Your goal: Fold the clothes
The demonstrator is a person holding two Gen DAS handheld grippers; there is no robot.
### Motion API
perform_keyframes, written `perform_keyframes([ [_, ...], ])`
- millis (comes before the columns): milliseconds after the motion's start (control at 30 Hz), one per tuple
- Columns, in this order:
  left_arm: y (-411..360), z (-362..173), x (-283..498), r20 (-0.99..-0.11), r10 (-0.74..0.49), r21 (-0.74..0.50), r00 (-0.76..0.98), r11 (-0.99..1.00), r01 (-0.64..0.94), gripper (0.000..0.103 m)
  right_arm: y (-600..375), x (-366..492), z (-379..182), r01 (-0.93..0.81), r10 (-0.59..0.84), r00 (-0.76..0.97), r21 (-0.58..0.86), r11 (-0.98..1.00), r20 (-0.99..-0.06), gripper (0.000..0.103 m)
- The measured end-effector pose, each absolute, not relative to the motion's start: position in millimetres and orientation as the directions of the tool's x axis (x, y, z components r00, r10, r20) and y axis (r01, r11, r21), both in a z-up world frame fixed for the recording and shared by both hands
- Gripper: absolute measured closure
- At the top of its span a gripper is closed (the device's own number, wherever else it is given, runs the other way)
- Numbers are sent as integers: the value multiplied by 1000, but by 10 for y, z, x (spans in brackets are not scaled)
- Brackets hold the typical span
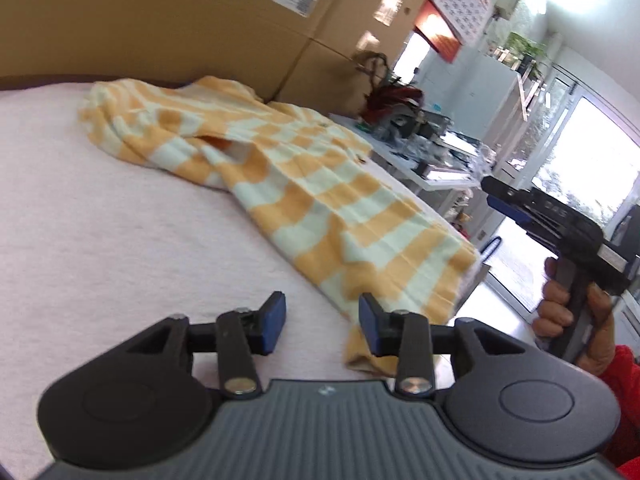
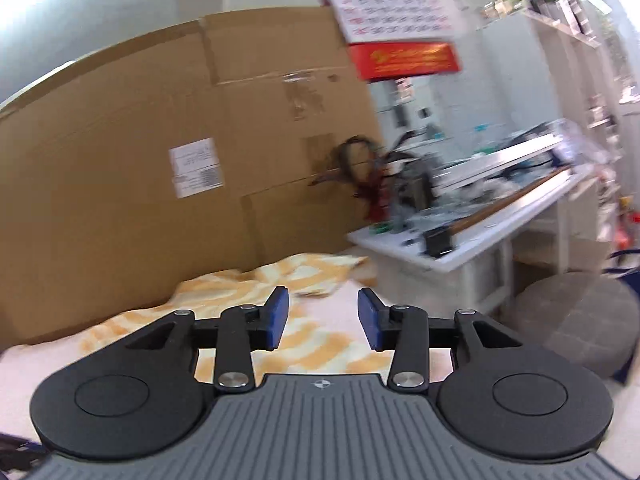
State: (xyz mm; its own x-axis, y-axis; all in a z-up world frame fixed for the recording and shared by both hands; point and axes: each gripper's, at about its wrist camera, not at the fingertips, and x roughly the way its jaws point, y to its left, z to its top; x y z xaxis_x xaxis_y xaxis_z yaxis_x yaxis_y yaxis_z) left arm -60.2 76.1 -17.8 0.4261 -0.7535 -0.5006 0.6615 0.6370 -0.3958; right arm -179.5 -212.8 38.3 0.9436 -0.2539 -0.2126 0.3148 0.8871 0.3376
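Both the left gripper and right gripper are part-open and empty.

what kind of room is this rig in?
Likely a lived-in home or small workroom, not a lab: large cardboard boxes stacked against the wall, a wall calendar, and a cluttered white desk beside the cloth-covered surface holding the striped garment.

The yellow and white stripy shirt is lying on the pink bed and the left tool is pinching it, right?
Not quite. The left wrist view shows the left tool open with nothing between its pads. The yellow and white shirt does lie on the pink bed.
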Motion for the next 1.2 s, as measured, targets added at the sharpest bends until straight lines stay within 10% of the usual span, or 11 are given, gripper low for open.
perform_keyframes([
  [133,1036,-103,-396,-518,-647,-344,560,757,555,65,-1545,-1292,257,12,112,946,379,925,-305,58],
  [233,1126,-85,-334,-537,-584,-294,609,806,513,65,-1012,-918,52,-3,136,893,297,955,-429,48],
  [267,1146,-88,-309,-541,-575,-291,613,813,505,64,-921,-833,-15,9,111,882,252,968,-458,51],
  [333,1187,-98,-248,-549,-566,-296,615,820,490,56,-804,-741,-34,18,48,884,136,991,-466,98],
  [467,1086,-58,-108,-540,-604,-335,587,793,509,56,-1067,-592,139,6,121,901,290,957,-417,98],
  [633,790,-75,242,-544,-672,-420,503,737,530,65,-1357,-254,424,85,18,938,282,956,-345,85],
  [733,681,-177,440,-563,-693,-506,450,720,476,103,-1409,52,409,93,-19,937,196,976,-349,47],
  [933,584,-275,600,-572,-686,-550,450,728,409,103,-1667,347,75,15,112,923,325,946,-368,64],
  [1200,572,-400,855,-518,-725,-685,454,670,286,92,-1798,380,37,14,169,901,416,909,-399,52],
])
